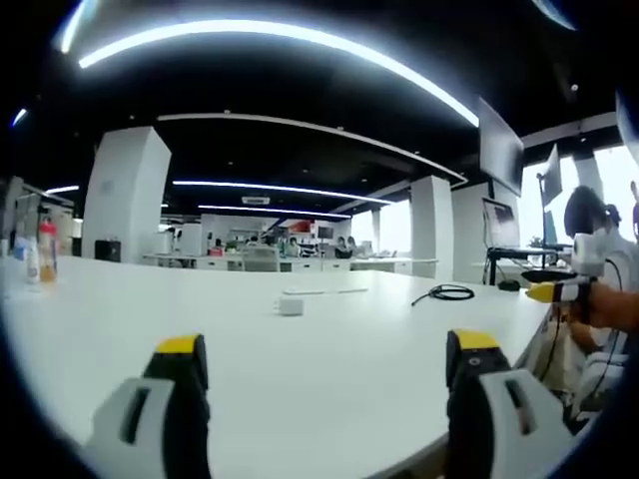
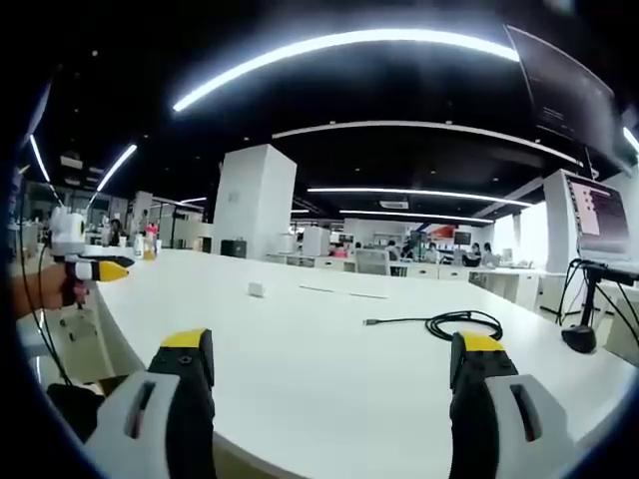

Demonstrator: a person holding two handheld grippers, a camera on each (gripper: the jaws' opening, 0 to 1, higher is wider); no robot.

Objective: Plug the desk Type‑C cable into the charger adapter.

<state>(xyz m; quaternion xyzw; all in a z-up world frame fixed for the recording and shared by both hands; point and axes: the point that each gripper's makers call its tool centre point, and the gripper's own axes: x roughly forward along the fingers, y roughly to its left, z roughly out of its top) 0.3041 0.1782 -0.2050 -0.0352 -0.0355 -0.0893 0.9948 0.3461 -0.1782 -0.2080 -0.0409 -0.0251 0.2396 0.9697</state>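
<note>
White desk [image 2: 329,359], open-plan office; cable [image 2: 451,324], adapter [image 1: 291,305] apart.

Open-plan office, dark ceiling with long curved light strips [image 1: 280,35]. Wide white tabletop [image 2: 329,349]; white square pillars [image 1: 125,195] and rows of desks and chairs [image 2: 371,261] beyond its far edge. Monitors on stands [image 2: 599,215] past the right edge; bright windows [image 1: 624,180] behind.
</note>
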